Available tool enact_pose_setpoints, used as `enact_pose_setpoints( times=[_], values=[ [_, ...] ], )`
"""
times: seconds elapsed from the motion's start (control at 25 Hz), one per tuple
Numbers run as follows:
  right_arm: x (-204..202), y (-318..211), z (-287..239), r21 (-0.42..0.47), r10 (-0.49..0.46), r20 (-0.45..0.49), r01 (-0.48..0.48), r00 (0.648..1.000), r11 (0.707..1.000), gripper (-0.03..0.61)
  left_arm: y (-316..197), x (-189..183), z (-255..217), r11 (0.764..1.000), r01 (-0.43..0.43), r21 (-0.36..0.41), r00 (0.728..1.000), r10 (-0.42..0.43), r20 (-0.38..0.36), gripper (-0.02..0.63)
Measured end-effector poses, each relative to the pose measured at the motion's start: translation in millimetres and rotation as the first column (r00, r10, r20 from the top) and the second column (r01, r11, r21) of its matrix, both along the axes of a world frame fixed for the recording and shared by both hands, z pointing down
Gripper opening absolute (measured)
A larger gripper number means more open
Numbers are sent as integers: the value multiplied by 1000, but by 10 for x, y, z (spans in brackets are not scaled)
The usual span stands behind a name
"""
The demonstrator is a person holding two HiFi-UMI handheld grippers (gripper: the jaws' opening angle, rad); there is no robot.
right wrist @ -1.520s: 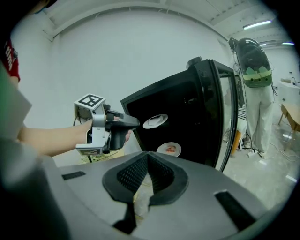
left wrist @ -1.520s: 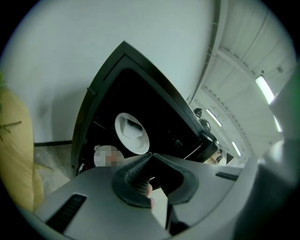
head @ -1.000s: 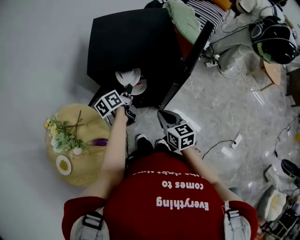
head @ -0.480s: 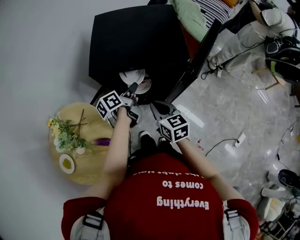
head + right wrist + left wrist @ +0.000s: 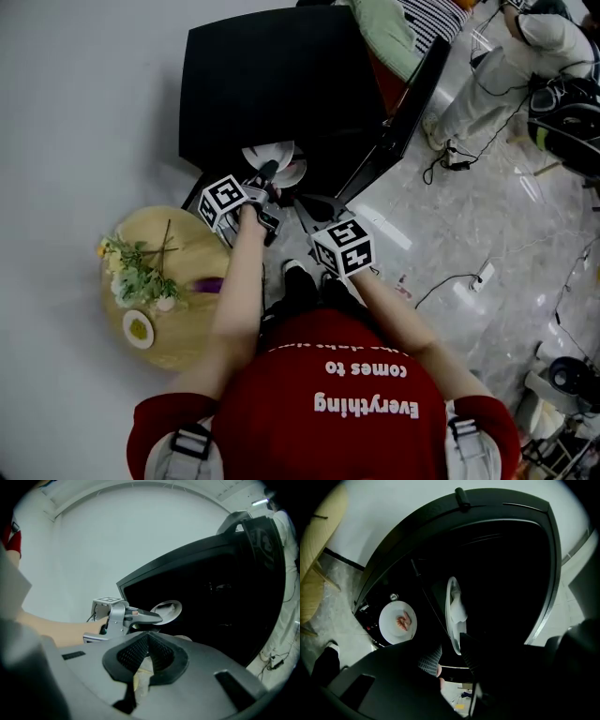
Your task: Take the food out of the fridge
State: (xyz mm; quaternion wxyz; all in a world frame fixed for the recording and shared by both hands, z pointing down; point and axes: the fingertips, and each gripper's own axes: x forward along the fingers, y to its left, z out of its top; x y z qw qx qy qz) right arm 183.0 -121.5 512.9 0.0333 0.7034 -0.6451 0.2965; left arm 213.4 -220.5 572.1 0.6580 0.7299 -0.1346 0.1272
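We face the boxy matte-black fridge (image 5: 272, 84), door open. Inside, a glossy white bowl (image 5: 452, 616) has its rim between our left gripper (image 5: 449, 651), whose ribbed jaws have just been opening. Beside it, a round white plate (image 5: 389, 626) carries pink food (image 5: 403, 620). Our right gripper (image 5: 146, 644) is pinched closed.

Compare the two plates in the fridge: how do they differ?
The upper plate holds something white; the lower plate holds pinkish food. The upper plate shows edge-on in the left gripper view, the lower plate face-on. Both are white, inside the open fridge.
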Motion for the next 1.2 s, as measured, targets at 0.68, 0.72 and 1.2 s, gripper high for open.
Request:
enact_pose_setpoints(
  times=[0.68, 0.72, 1.2],
  values=[
    [-27, 15, 6, 11, -14, 3, 14, 1000, 1000, 11, 236, -200, 54, 987, 41, -156, 997, -51, -62, 32],
    [-49, 14, 32, 13, -17, 5, 17, 1000, 1000, 11, 270, -238, 68, 987, 38, -159, 997, -48, -64, 31],
    [-280, 326, -3, 21, -86, 10, 86, 996, 996, 11, 786, -654, -130, 993, 19, -117, 998, -26, -61, 32]
  ],
)
